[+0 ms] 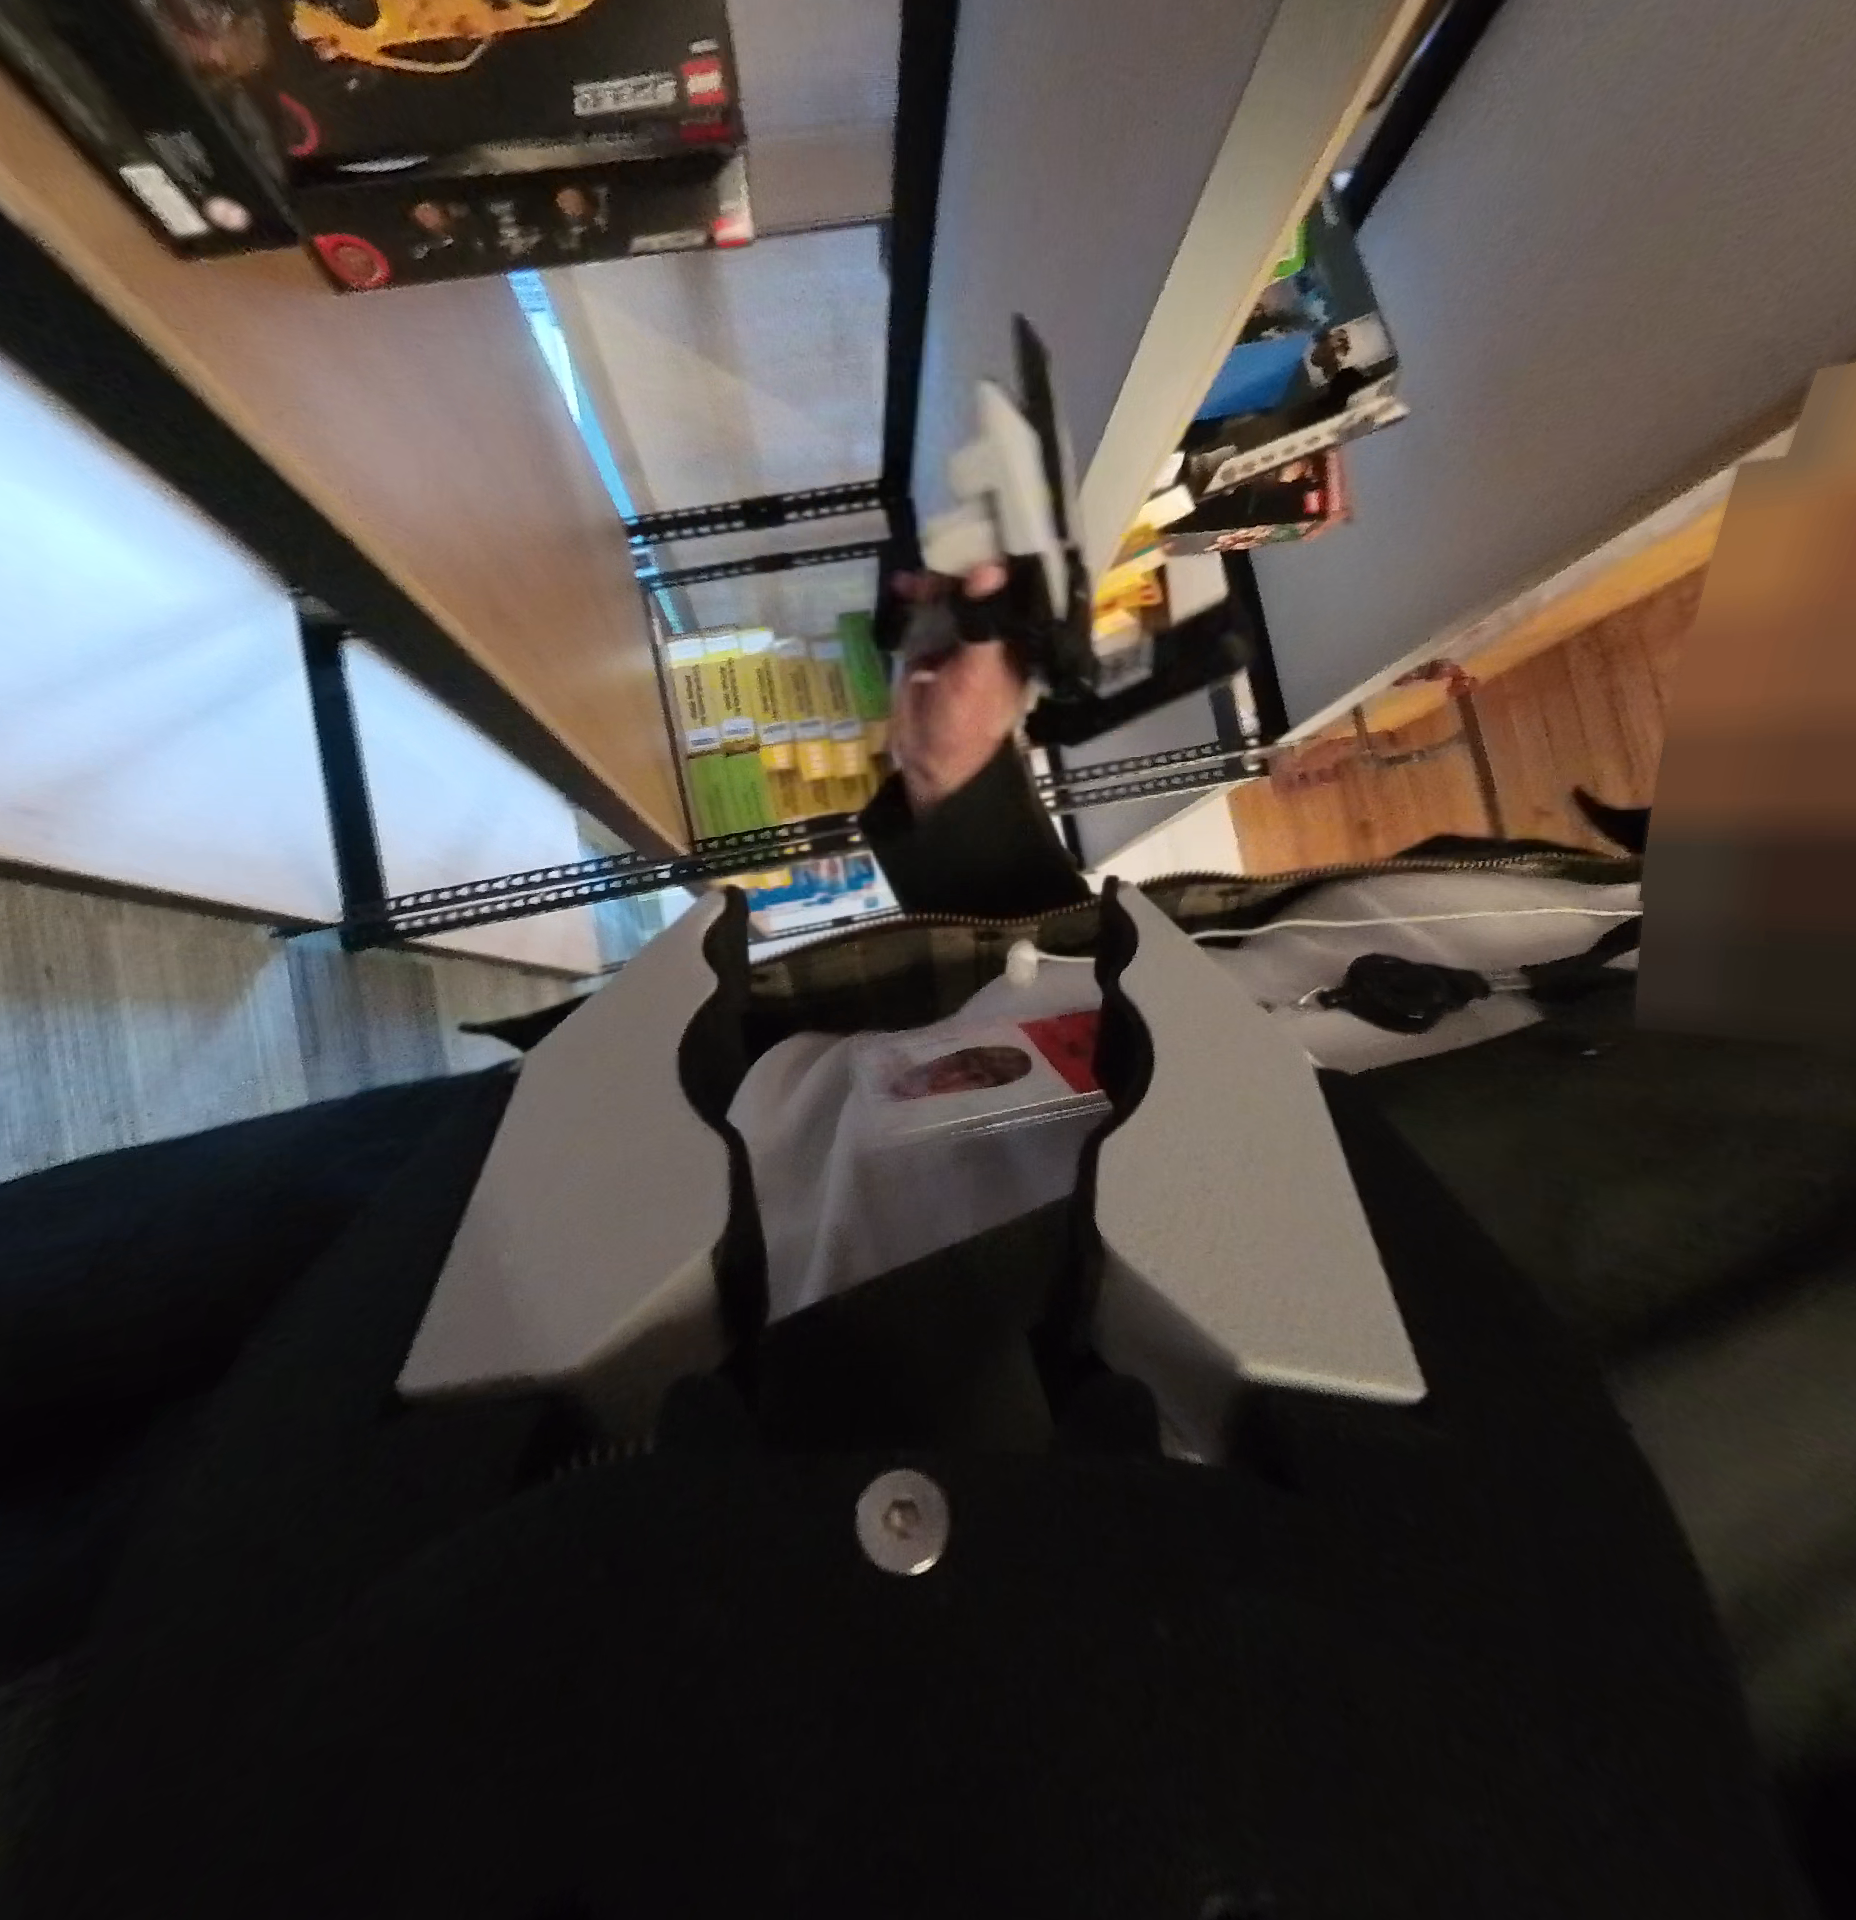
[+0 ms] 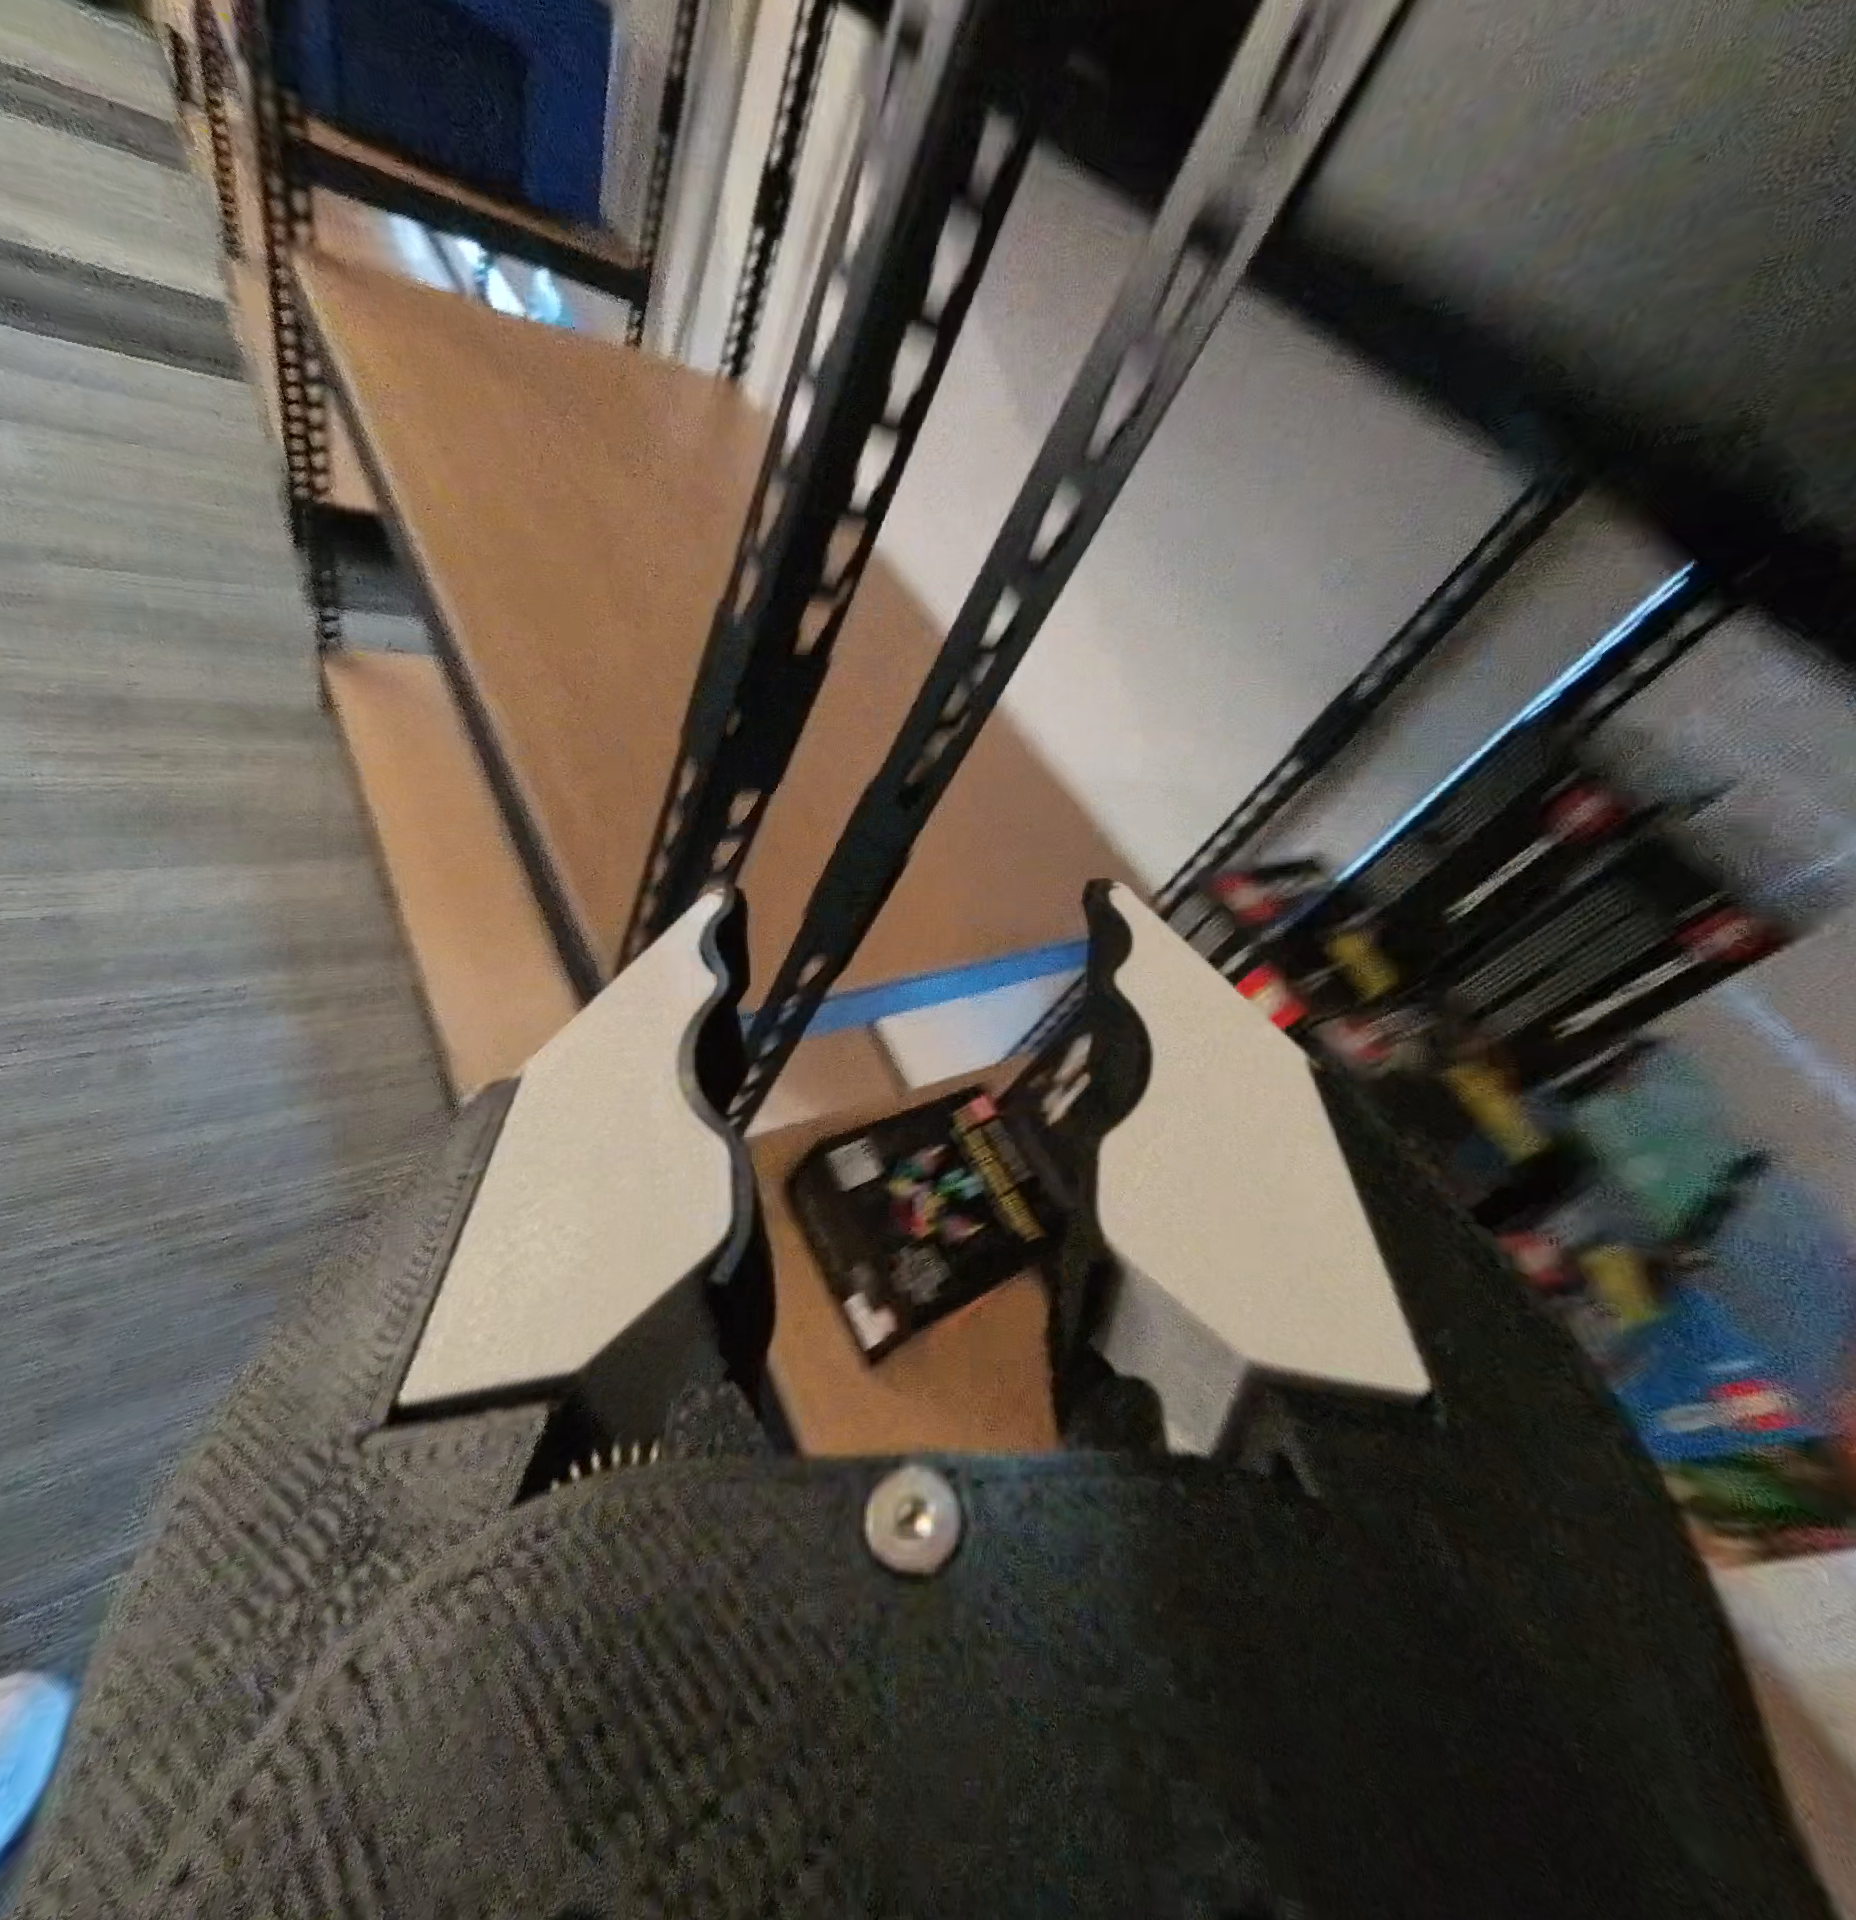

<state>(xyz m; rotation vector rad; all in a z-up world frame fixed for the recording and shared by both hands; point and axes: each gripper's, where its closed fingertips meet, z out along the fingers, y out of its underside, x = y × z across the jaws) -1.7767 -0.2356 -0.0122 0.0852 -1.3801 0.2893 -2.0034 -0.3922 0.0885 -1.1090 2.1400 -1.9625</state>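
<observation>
Right wrist view shows the right gripper (image 2: pixel 913 914) wide open and empty above a flat black box (image 2: pixel 919 1216) on the wooden shelf (image 2: pixel 550 499), probably light and stiff, best held by its edges; the left gripper (image 1: pixel 919 914) is open and empty too.

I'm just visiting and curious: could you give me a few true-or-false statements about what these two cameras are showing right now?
1. The left gripper is open and holds nothing. True.
2. The right gripper is clamped on a box. False: it is open and empty.
3. A black box lies on a brown shelf board beyond the right gripper. True.
4. The yellow and green boxes lie on the floor. False: they stand on a black metal rack.
</observation>
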